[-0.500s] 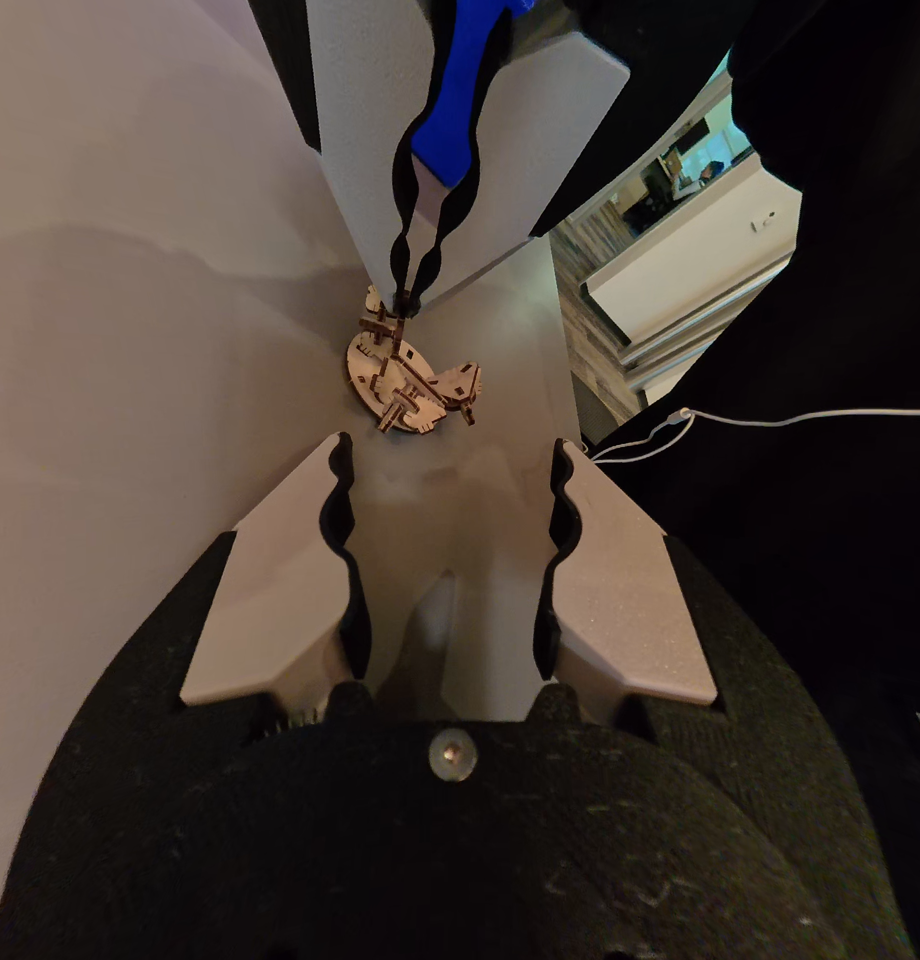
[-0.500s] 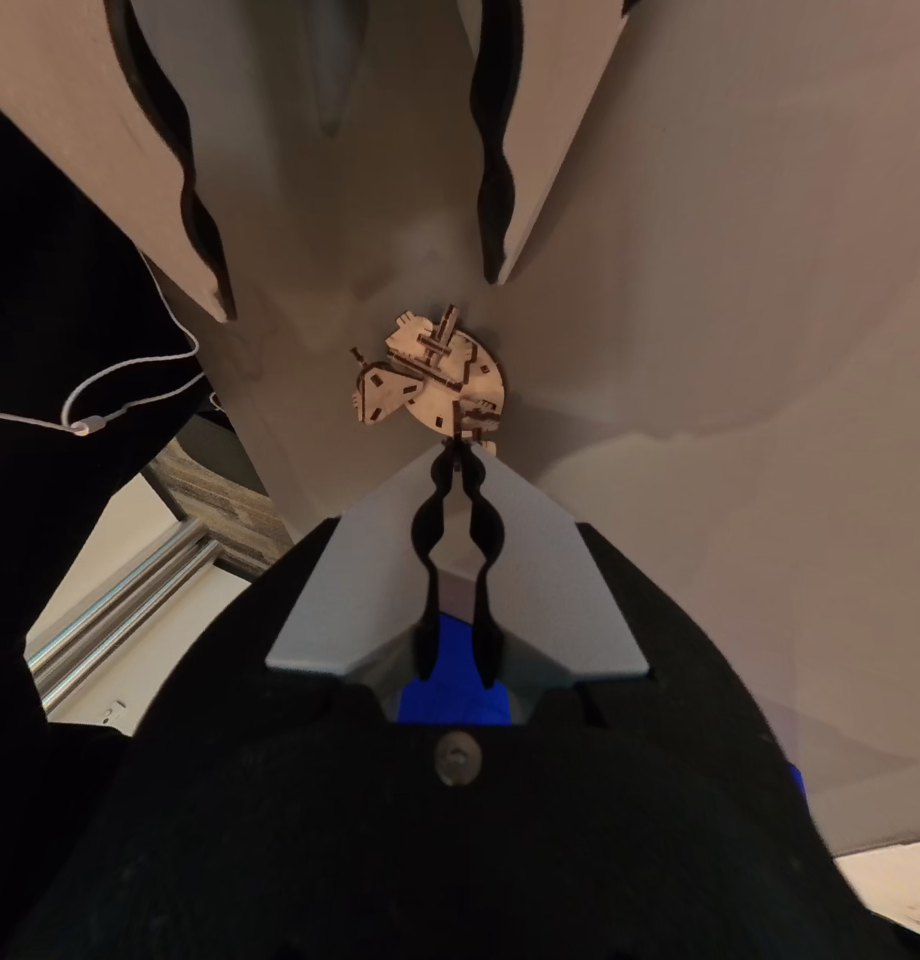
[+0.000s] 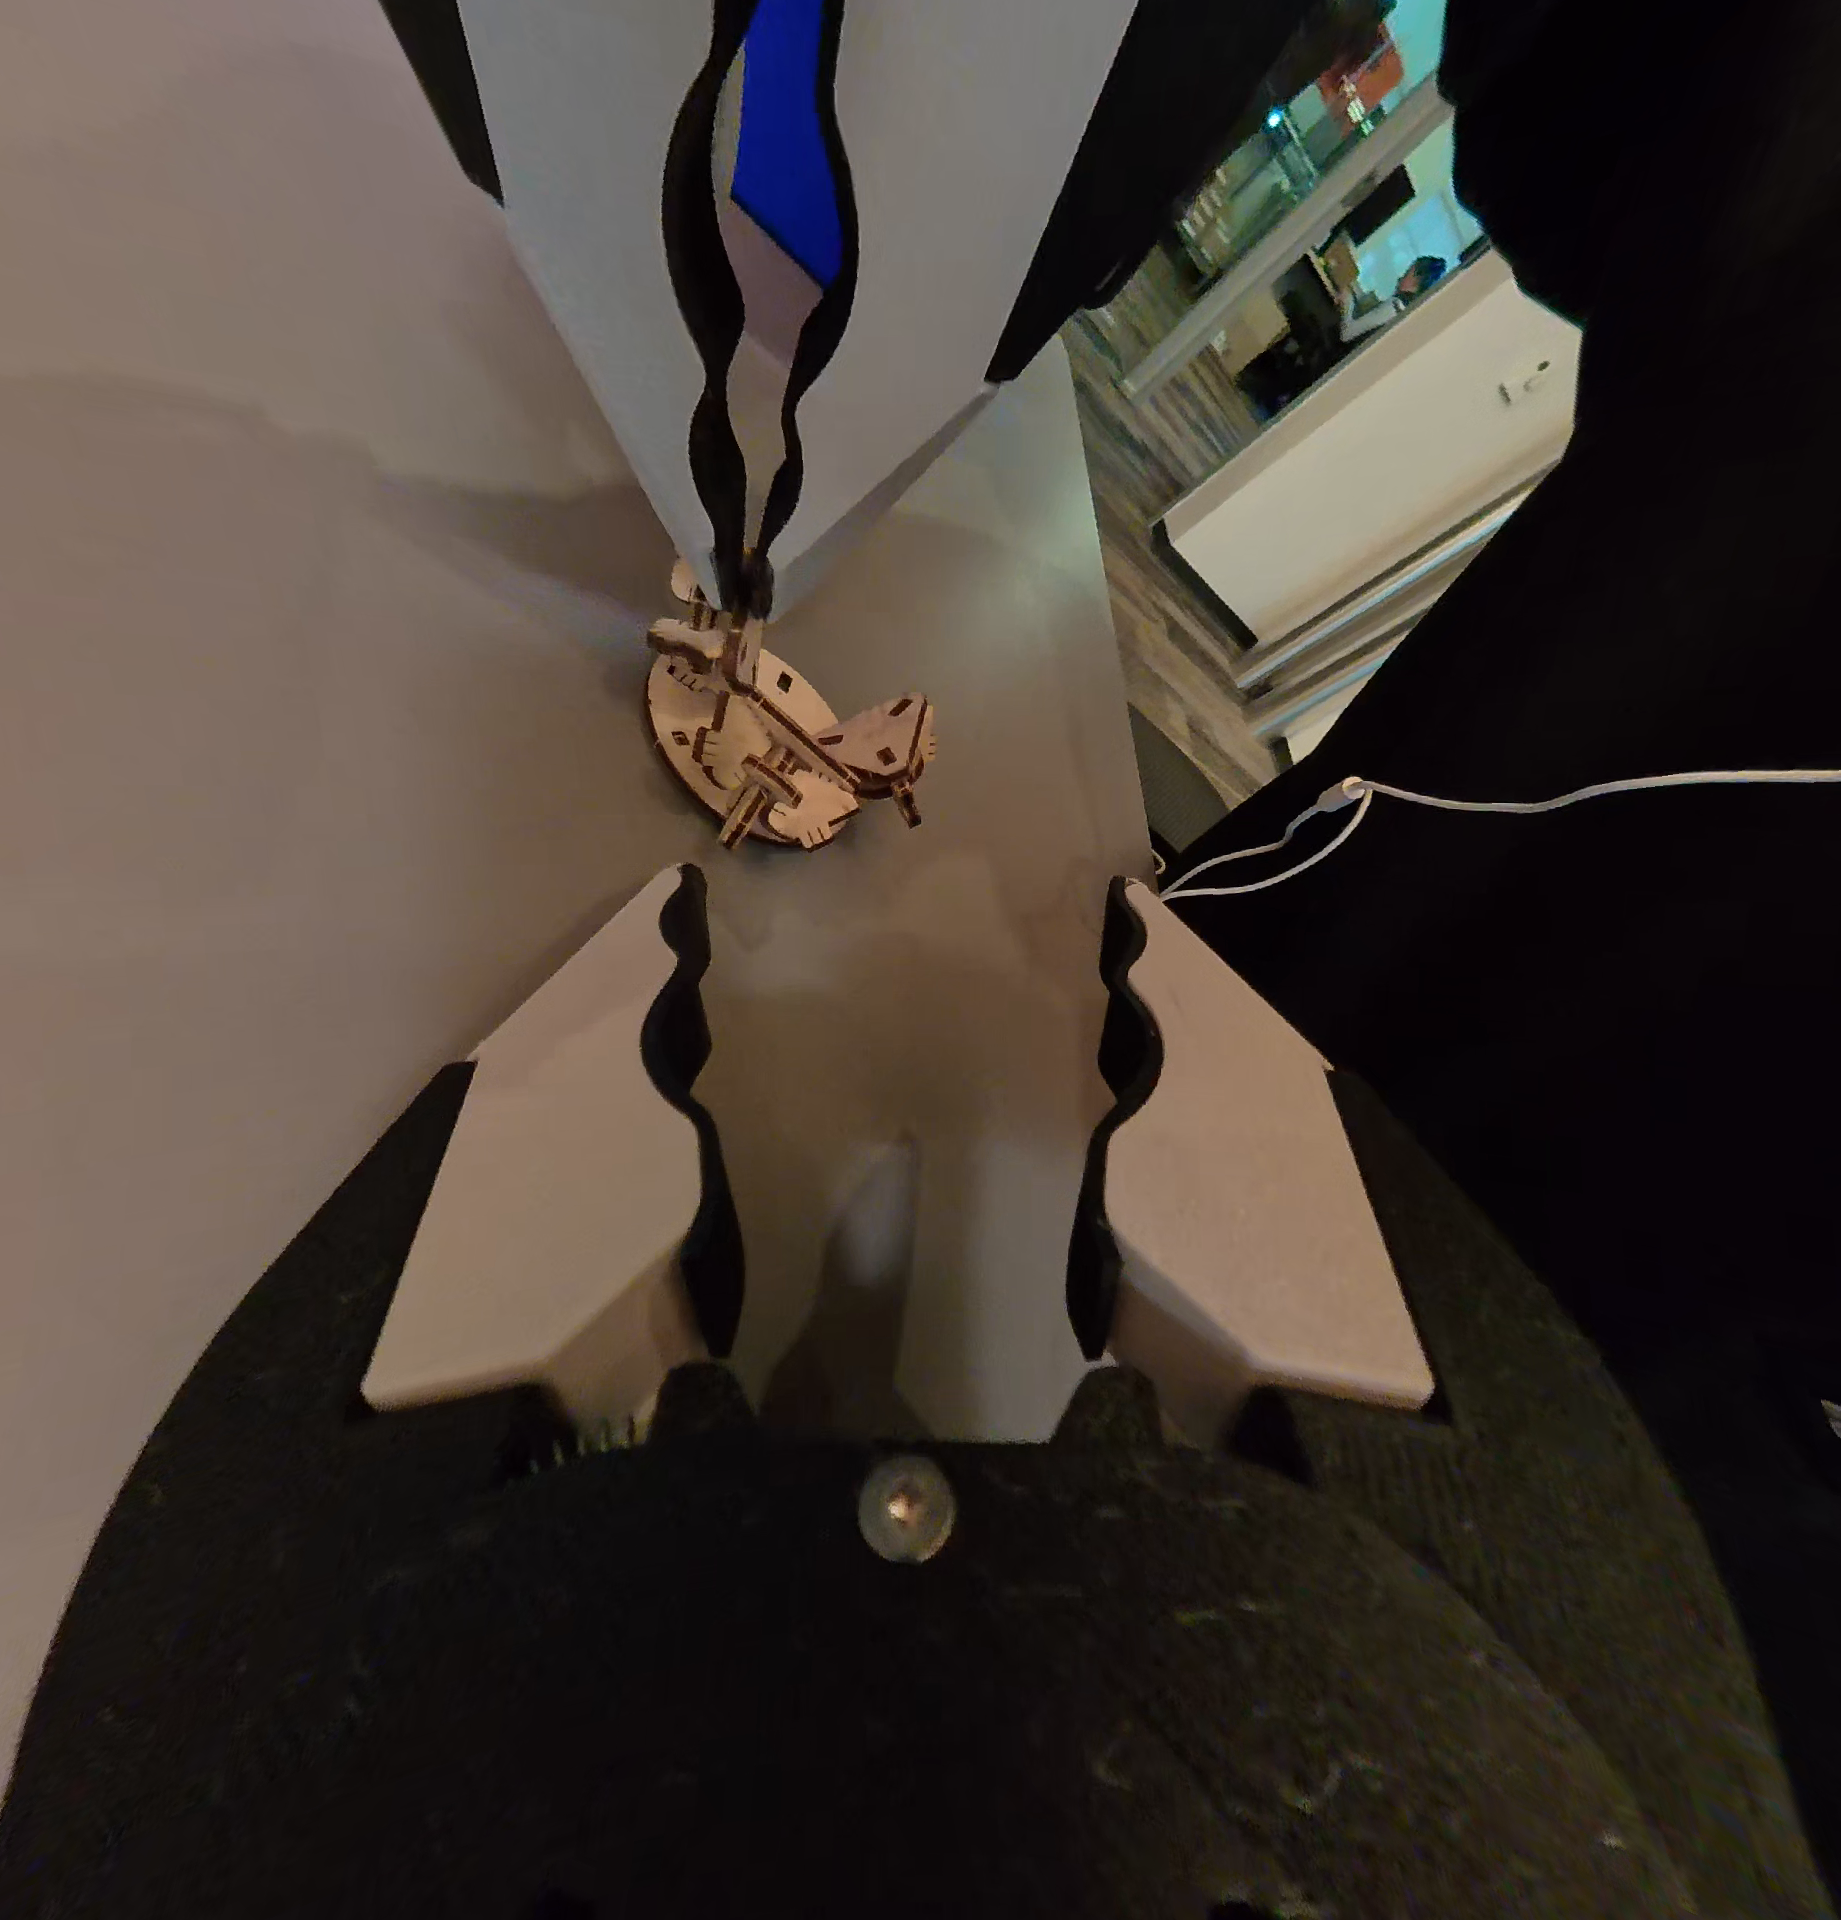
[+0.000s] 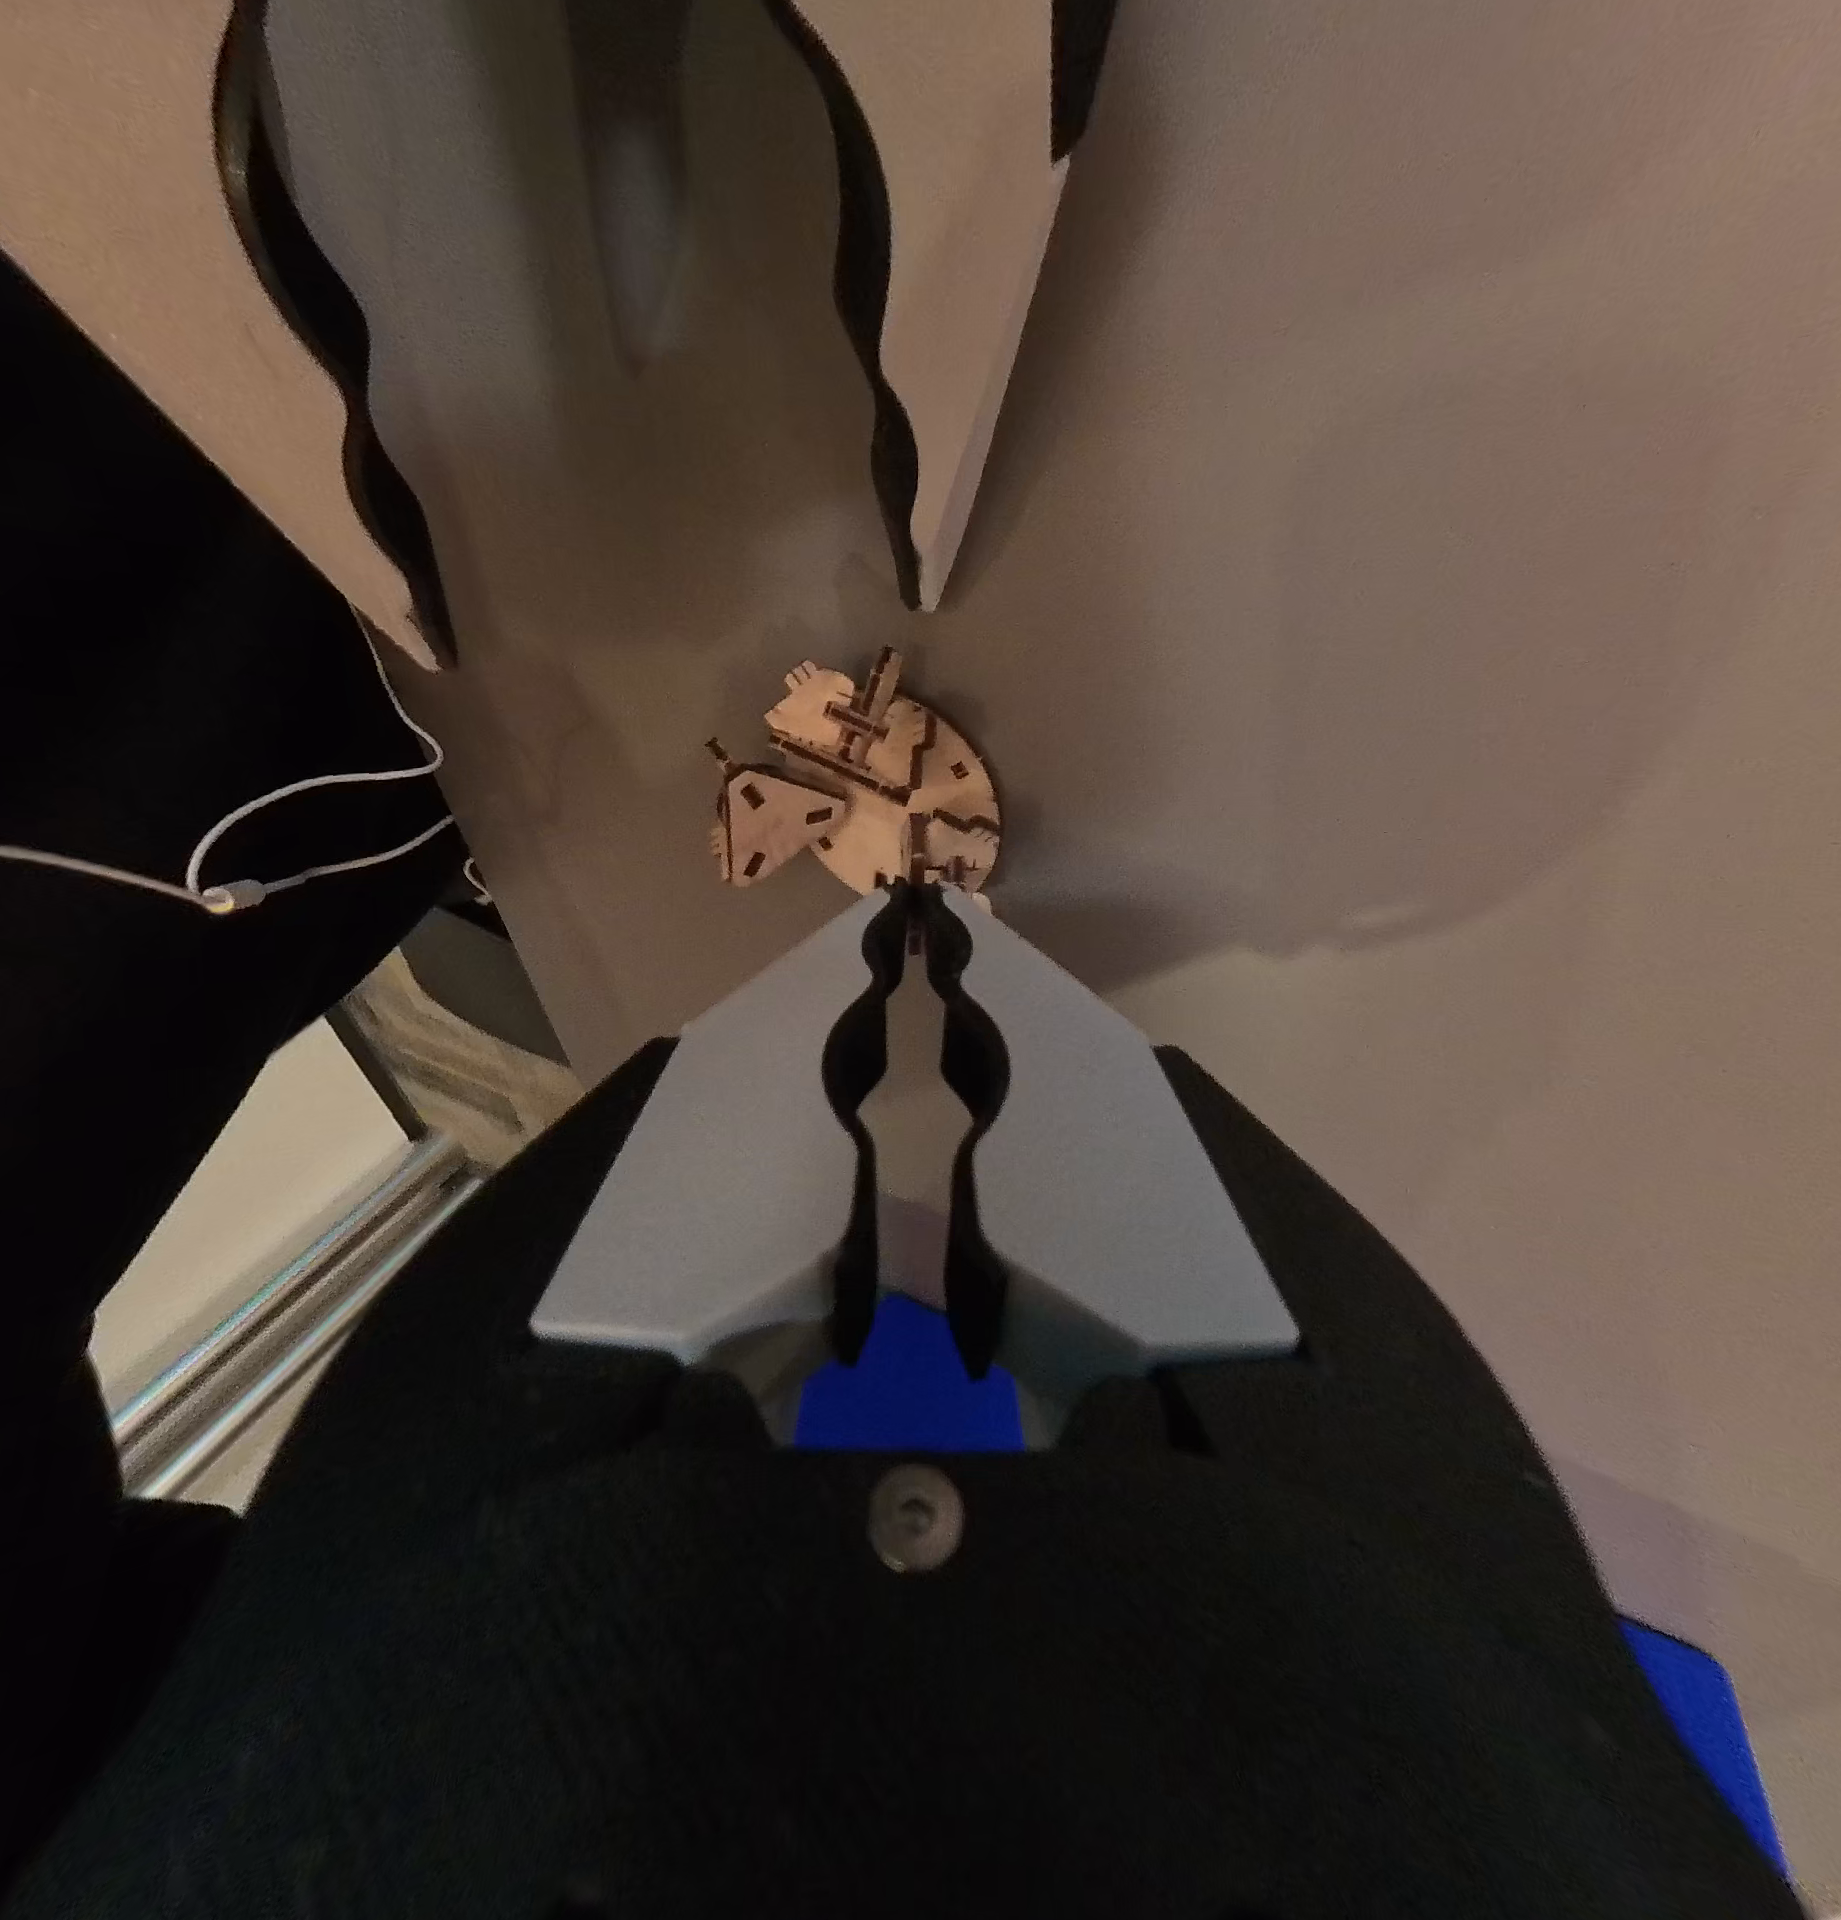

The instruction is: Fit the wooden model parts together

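Right claw (image 4: 911, 914) is what I check first: its black wavy pads are pressed together on a thin upright tab at the near edge of the small wooden puzzle model (image 4: 864, 790), which sits on the grey table (image 4: 1415, 623). From my left wrist view the same claw (image 3: 739, 587) comes down from the top, tips pinching the tab at the model's far side. The model (image 3: 781, 748) is a round plywood disc with slotted pieces standing on it and a triangular piece jutting off toward the table edge.

Left claw (image 3: 900, 904) is spread wide with nothing between its pads; I see it just short of the model, not touching it, one fingertip (image 4: 921, 582) close above the disc. A white cable (image 3: 1518, 800) runs across the dark area beside the table.
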Demonstrator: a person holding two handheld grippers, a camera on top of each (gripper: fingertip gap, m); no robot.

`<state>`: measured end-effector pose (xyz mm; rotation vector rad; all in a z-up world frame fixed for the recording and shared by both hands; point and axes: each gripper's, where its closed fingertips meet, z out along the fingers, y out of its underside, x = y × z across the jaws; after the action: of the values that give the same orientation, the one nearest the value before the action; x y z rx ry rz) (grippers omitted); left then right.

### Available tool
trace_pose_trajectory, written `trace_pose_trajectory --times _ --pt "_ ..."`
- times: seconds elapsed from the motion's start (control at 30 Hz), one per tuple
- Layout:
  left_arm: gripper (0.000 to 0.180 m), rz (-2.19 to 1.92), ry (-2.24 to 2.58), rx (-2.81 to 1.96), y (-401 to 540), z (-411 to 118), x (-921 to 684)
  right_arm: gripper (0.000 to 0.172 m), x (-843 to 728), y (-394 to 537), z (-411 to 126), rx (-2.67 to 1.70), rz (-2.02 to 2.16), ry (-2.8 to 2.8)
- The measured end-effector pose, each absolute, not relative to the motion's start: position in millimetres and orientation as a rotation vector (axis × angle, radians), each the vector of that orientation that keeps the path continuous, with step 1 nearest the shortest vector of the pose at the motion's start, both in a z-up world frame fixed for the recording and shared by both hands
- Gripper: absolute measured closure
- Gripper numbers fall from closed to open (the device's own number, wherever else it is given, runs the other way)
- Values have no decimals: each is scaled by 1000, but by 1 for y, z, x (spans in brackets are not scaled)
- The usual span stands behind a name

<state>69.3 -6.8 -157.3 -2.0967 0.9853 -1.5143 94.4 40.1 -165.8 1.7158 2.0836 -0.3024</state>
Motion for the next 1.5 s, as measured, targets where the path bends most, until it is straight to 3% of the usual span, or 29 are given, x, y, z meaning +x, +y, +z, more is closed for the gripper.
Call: trace_pose_trajectory --times 0.77,1.5 --pt "106 -1549 956 -2096 -5 -156 69 171 92 38 -165 2140 -469 2183" --pt "107 -1653 836 -2067 -1 -147 47 171 93 42 -164 2079 -686 2027"
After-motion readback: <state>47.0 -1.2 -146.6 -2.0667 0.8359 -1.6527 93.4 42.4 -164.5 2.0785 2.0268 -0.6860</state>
